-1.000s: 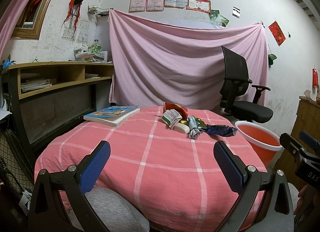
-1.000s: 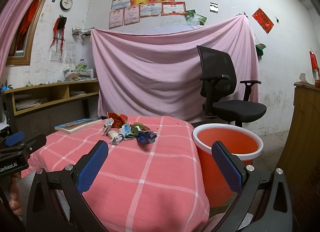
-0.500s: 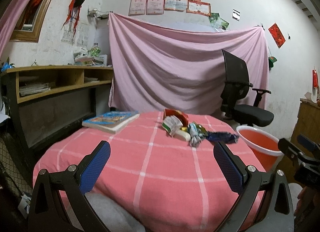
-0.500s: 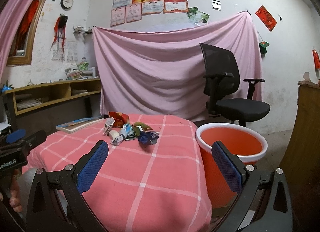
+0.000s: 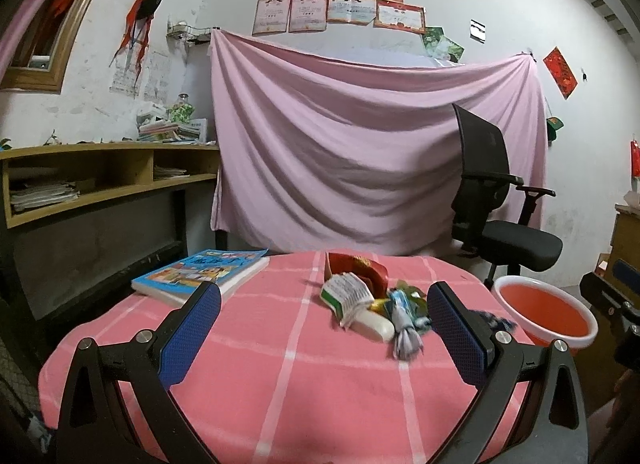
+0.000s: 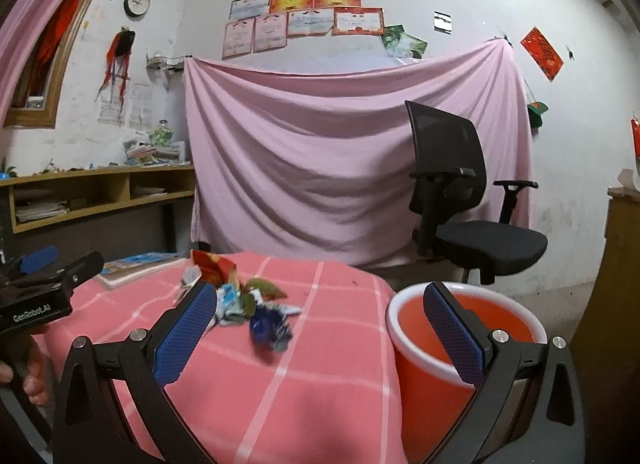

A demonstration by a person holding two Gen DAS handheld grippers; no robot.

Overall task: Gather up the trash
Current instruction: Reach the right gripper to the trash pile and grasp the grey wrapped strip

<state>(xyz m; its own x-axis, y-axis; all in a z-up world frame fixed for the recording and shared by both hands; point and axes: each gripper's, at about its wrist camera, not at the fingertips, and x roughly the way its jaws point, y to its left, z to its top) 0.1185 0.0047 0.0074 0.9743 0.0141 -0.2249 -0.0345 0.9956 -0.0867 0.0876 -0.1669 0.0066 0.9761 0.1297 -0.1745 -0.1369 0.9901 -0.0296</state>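
There's your trash pile [image 5: 372, 306], heaped on the pink checked tablecloth [image 5: 280, 364] toward the far side of the table, just right of the middle in the left wrist view. At the back of it sits a red and gold packet [image 5: 362, 266], in front of that a white wrapper with green trim and fine print [image 5: 347, 295], and a smooth white tube-shaped piece [image 5: 374, 326] lies under it. A twisted silver-blue wrapper [image 5: 404, 328] trails toward you, with green scraps behind it. From the right wrist view you've got a crumpled dark blue wrapper [image 6: 270, 326] nearest, at the pile's right edge.

Your left gripper [image 5: 320, 338] has its fingers spread wide, nothing between them, hovering above the near part of the cloth. Your right gripper [image 6: 316, 338] is just as wide apart and holding nothing, one finger over the cloth, the other in front of the orange bucket [image 6: 500, 314], which stands just beside the table's right edge.

A book [image 5: 200, 274] lies well to the left of the pile. The pile is motion-blurred in both views, so the print on the wrappers can't be read, and your right finger pad in the left view covers the pile's right end. The bucket's bottom is hidden behind its rim
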